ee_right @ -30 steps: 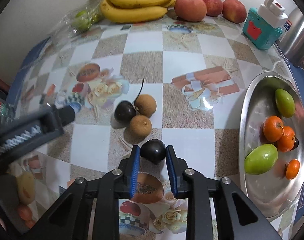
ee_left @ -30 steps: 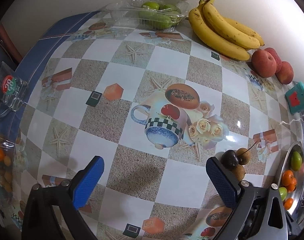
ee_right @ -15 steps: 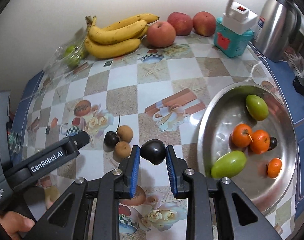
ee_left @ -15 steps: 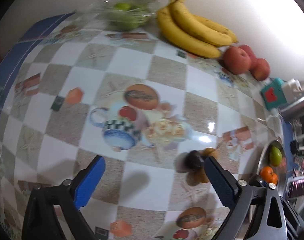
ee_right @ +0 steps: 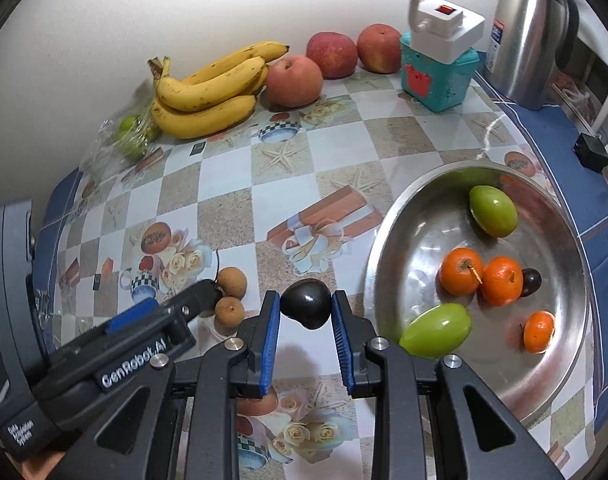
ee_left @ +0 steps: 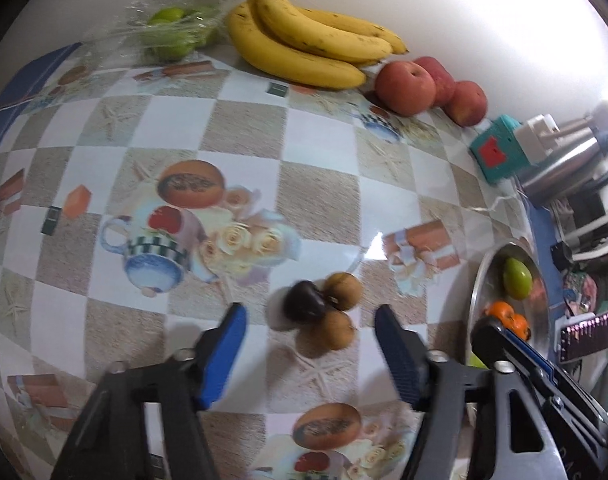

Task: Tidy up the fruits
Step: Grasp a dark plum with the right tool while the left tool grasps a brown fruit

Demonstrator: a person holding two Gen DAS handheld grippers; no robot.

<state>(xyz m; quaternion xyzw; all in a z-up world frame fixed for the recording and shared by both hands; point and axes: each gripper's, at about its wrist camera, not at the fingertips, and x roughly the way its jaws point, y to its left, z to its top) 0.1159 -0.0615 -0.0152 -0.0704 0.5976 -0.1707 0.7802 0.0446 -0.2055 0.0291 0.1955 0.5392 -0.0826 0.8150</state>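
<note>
Your right claw pinches a dark fruit beside the steel bowl; carry it over the rim. Your left claw, closing, straddles the fruit cluster untouched on the surface; center before squeezing.

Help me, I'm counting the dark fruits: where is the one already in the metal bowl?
In the right wrist view, the dark cherry lies in the metal bowl, touching the right-hand tangerine of the central pair.

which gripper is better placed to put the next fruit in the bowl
Right. The right gripper is shut on a dark fruit beside the bowl. The left gripper is closing around the cluster, farther away.
</note>
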